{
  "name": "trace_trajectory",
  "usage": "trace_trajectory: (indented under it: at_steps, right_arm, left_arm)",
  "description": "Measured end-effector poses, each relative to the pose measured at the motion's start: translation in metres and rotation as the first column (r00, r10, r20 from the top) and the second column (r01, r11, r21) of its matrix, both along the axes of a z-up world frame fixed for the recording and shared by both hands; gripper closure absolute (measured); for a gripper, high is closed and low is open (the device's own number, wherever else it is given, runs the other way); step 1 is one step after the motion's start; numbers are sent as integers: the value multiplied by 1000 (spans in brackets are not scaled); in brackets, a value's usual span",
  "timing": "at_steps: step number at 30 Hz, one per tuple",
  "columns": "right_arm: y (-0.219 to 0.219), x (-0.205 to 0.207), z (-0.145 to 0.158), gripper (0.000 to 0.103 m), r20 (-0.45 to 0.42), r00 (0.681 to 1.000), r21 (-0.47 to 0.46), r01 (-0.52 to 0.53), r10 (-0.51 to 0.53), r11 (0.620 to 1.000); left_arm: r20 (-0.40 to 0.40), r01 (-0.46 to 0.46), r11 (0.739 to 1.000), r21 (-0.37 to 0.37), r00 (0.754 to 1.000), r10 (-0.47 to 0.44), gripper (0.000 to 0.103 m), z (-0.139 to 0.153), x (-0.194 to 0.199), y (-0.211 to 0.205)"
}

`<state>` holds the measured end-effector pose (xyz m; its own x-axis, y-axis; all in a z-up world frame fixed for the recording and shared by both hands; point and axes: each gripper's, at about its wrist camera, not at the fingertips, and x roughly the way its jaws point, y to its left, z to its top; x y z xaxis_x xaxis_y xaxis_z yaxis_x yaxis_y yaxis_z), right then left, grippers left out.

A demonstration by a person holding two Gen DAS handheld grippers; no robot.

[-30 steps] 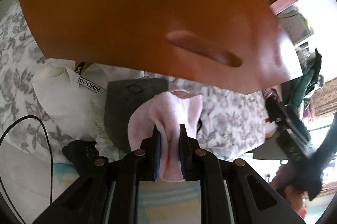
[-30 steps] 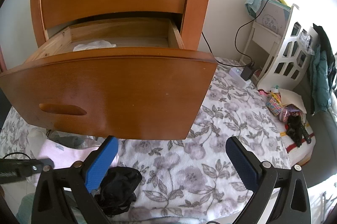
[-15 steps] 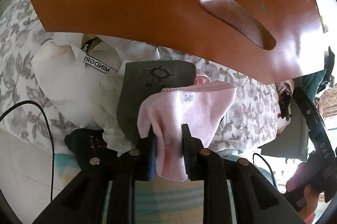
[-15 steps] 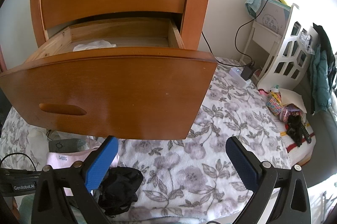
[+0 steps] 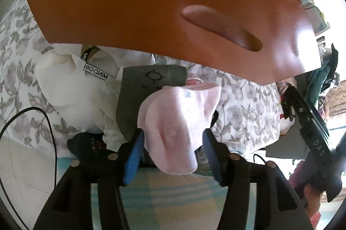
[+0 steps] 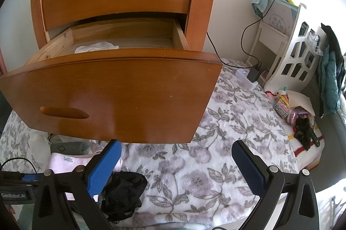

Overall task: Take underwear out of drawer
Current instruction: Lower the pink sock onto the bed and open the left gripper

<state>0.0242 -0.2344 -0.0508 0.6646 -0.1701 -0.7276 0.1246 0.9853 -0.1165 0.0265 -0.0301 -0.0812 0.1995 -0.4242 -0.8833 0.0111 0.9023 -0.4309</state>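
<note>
A pink piece of underwear (image 5: 179,113) lies between the blue pads of my left gripper (image 5: 173,143). The jaws are opening and the pads stand apart from the slack cloth, which rests on a pile of clothes below the open drawer's front (image 5: 151,2). In the right wrist view the same pink piece (image 6: 64,161) lies at the lower left. The wooden drawer (image 6: 121,98) is pulled out, with a crumpled white cloth (image 6: 95,48) inside. My right gripper (image 6: 176,165) hangs open above the floral blanket (image 6: 227,132) with nothing between its fingers.
The pile holds a grey garment (image 5: 134,95), a white garment with a label (image 5: 64,87) and a black garment (image 6: 123,193). A black cable (image 5: 43,117) runs at the left. A white rack (image 6: 289,57), a charger (image 6: 253,75) and small clutter (image 6: 292,108) stand at the right.
My left gripper's jaws have spread wide and let go of the pink underwear, which has slackened and widened between them. The right gripper has not moved.
</note>
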Motion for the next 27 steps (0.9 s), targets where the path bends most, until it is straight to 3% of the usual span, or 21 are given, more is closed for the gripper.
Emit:
trace_trajectory:
  at_steps: [4, 12, 14, 19, 21, 27]
  right_arm:
    - [0, 0, 0, 0, 0, 1000, 0, 0, 0, 1000]
    - [0, 0, 0, 0, 0, 1000, 0, 0, 0, 1000]
    - [0, 0, 0, 0, 0, 1000, 0, 0, 0, 1000]
    - [0, 0, 0, 0, 0, 1000, 0, 0, 0, 1000]
    - [0, 0, 0, 0, 0, 1000, 1, 0, 0, 1000]
    - [0, 0, 0, 0, 1, 1000, 1, 0, 0, 1000]
  left_arm:
    - [15, 1, 1000, -6, 1000, -1, 28, 9, -1, 0]
    - [48, 9, 1000, 5, 999, -9, 24, 21, -3, 3]
    - [69, 14, 1000, 7, 997, -14, 16, 25, -4, 2]
    - [120, 7, 1000, -3, 993, -7, 12, 36, -6, 3]
    - [151, 4, 1000, 11, 989, -5, 2, 39, -7, 4]
    - [174, 1, 1000, -7, 985, 0, 0, 46, -4, 7]
